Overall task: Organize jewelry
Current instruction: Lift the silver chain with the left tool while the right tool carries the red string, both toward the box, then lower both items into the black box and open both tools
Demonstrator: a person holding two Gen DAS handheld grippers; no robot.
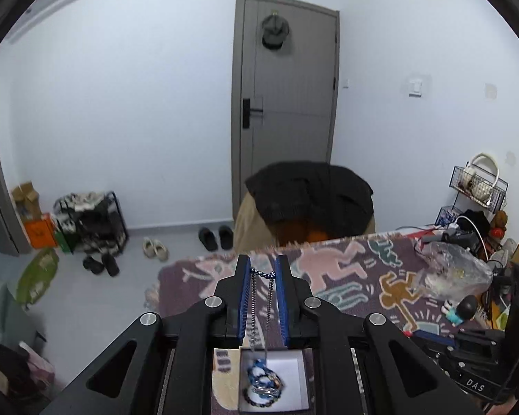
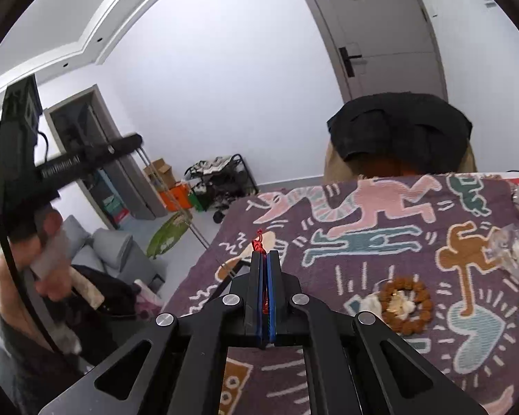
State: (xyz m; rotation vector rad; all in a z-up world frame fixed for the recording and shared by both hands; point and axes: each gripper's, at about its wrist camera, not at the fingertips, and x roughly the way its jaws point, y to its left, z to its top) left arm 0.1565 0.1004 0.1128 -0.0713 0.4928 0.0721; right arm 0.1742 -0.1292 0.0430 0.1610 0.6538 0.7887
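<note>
My left gripper (image 1: 263,263) has its blue pads pinched on a silver bead necklace (image 1: 263,273). The necklace bridges the narrow gap at the tips, and its two strands hang down to a blurred blue and white pendant (image 1: 261,378). The pendant dangles in a small open box with white lining (image 1: 294,363), which also holds dark beads. My right gripper (image 2: 264,253) is shut on a red cord (image 2: 258,243), whose knotted end pokes out past the tips. A brown bead bracelet (image 2: 406,306) lies on the patterned purple cloth (image 2: 363,207) to the right of the right gripper.
A crumpled plastic bag (image 1: 456,269), a small figurine (image 1: 462,309) and a black case (image 1: 474,380) crowd the table's right side. A chair draped with a black coat (image 1: 311,193) stands behind the far edge. A person's hand (image 2: 48,242) shows at far left.
</note>
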